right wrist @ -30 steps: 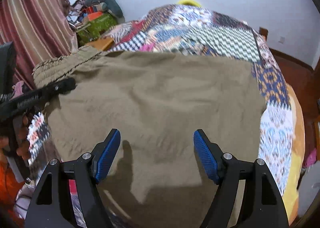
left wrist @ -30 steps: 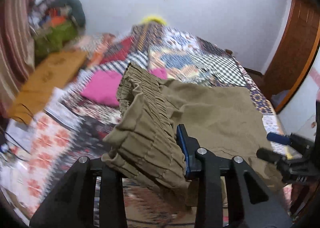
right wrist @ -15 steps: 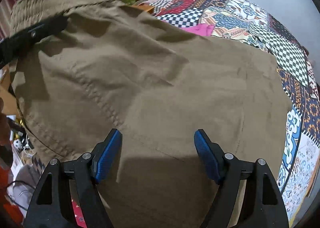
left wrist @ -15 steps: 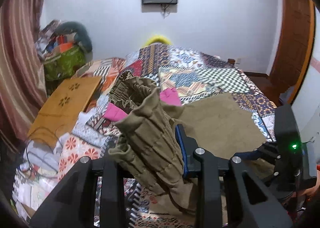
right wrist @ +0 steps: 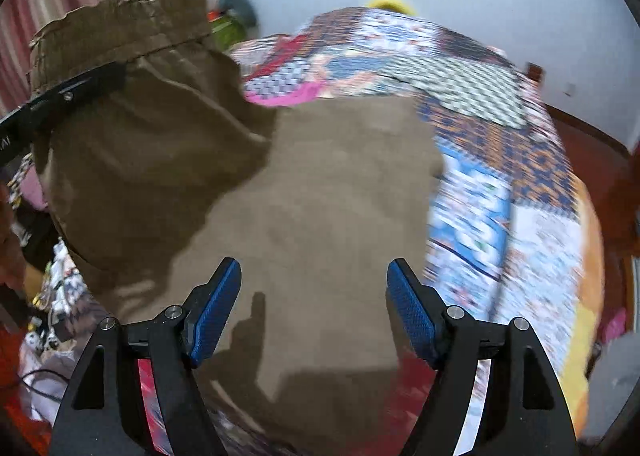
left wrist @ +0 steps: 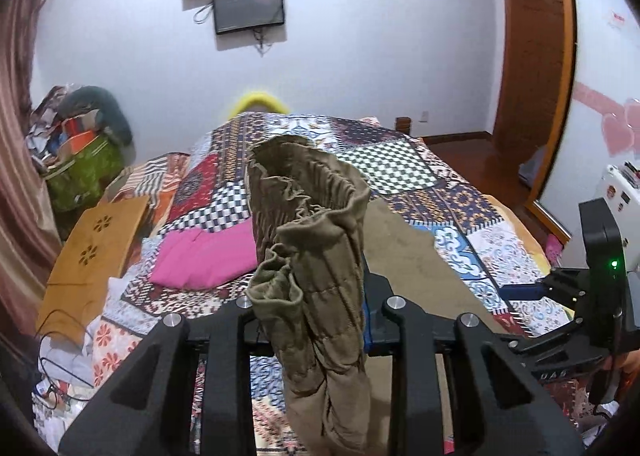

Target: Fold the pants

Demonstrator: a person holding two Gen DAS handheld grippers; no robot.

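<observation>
Olive pants [left wrist: 316, 256], gathered at the waistband, now hang higher off the bed [left wrist: 404, 168] than a second ago, so the fold-over is under way. The left hand-held gripper [left wrist: 312, 316] is closing on that bunched waistband; the right hand-held gripper [right wrist: 314, 308] hovers wide open and empty above the flat leg cloth.

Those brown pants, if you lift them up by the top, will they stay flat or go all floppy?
Probably floppy: the brown pants bunch and droop where the left tool, its jaws closing, clamps the gathered waistband. The rest sags down onto the patchwork bedspread. They look fairly light, since one pinch seems to carry that end.
</observation>
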